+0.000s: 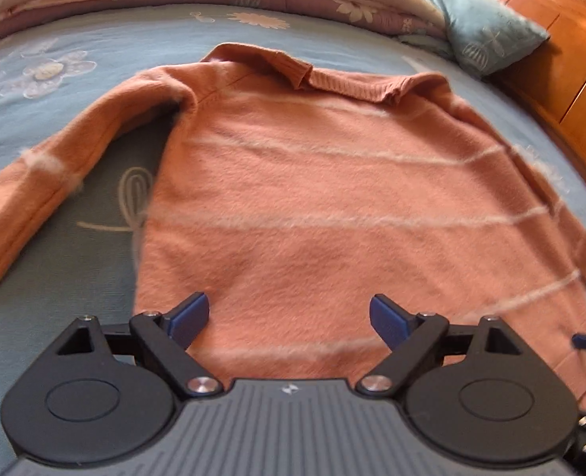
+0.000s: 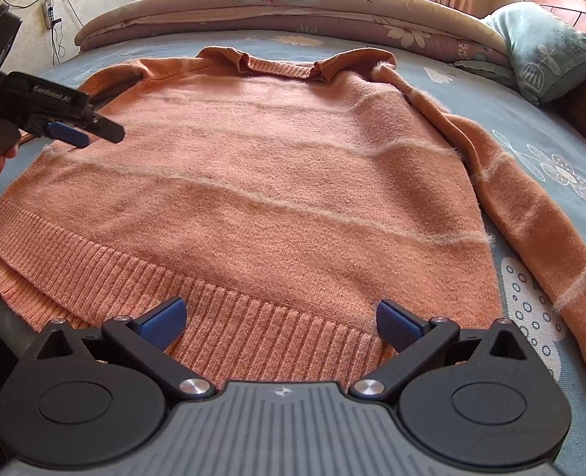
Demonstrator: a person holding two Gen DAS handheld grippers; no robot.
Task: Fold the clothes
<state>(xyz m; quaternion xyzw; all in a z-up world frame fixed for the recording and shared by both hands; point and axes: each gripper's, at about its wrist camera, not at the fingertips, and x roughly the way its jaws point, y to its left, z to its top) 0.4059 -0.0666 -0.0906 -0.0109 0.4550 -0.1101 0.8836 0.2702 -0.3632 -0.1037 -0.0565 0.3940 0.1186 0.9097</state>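
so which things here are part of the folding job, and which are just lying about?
Job:
- orange sweater, spread flat on the bed
- left gripper, fingers open
- right gripper, fingers open

Lying about:
- blue pillow
- rolled quilt
- floral bedsheet
- wooden headboard

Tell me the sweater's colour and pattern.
The sweater is orange with thin, fuzzy pale stripes across it; the right wrist view shows it best.

bed: mine to work on, its blue flowered sheet (image 2: 538,127) filling most of both frames
sweater (image 2: 253,166): orange with pale stripes, spread flat mid-frame, sleeves out to both sides
quilt (image 2: 293,4): rolled along the top of the frame
pillow (image 2: 546,51): blue-green, upper right
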